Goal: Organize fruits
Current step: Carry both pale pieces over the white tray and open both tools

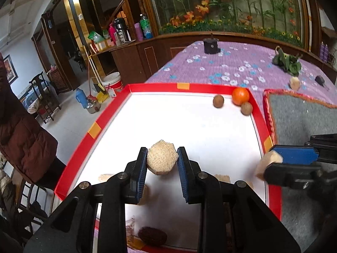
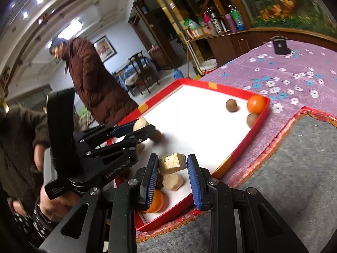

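Note:
My left gripper (image 1: 162, 160) is shut on a tan hexagonal sugarcane piece (image 1: 162, 159) and holds it above the white floor of the red-rimmed tray (image 1: 256, 113). My right gripper (image 2: 172, 164) is shut on a second tan sugarcane chunk (image 2: 172, 163) over the tray's near corner (image 2: 223, 166); it also shows in the left wrist view (image 1: 270, 161). An orange (image 1: 240, 96) and two brown round fruits (image 1: 218, 101) (image 1: 246, 108) lie in the tray's far right corner. Under my right gripper lie another orange (image 2: 157, 202) and a sugarcane piece (image 2: 173, 181).
The tray stands on a purple flowered cloth (image 1: 231, 67) beside a grey mat (image 1: 303, 118). A black cylinder (image 1: 211, 45), green vegetables (image 1: 287, 61) and a tan piece (image 1: 294, 83) lie farther back. A person in a brown coat (image 2: 92, 80) stands at the left.

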`<action>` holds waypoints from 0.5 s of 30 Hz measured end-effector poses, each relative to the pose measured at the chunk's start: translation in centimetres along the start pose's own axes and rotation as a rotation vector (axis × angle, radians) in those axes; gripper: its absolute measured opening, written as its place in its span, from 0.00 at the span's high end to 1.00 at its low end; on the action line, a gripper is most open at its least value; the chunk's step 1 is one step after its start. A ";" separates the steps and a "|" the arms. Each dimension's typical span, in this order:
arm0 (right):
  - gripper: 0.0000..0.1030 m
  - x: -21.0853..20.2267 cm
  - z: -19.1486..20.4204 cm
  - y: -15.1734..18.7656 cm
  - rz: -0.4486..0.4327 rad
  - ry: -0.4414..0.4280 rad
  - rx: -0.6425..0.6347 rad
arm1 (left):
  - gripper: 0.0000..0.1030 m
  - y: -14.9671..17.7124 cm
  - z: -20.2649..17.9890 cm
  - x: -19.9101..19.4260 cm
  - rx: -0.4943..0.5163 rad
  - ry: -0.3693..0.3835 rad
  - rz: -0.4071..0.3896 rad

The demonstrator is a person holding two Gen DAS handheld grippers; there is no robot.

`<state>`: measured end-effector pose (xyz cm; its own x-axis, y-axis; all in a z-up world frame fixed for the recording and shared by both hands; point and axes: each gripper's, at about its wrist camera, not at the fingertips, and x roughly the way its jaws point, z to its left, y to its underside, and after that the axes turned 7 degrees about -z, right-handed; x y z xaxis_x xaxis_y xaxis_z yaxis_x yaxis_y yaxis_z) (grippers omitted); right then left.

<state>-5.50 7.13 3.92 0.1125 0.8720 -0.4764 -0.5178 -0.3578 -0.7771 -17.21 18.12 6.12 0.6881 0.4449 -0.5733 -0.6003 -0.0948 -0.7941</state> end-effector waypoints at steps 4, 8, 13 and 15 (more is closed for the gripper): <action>0.72 0.5 0.4 0.5 0.016 0.018 -0.036 | 0.75 0.2 -0.6 -0.1 0.015 -0.004 0.002; 0.70 0.5 0.5 0.7 0.019 0.022 -0.046 | 0.75 0.2 -0.8 -0.1 0.021 -0.018 0.002; 0.70 0.4 0.7 0.7 0.016 0.027 -0.052 | 0.75 0.2 -0.7 -0.2 0.020 -0.027 0.004; 0.70 0.3 0.7 0.6 0.013 0.025 -0.053 | 0.75 0.2 -0.8 -0.1 0.018 -0.030 0.004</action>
<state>-6.36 7.36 3.60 0.1274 0.8587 -0.4964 -0.4736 -0.3871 -0.7911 -17.04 17.39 5.88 0.6732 0.4712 -0.5699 -0.6105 -0.0807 -0.7879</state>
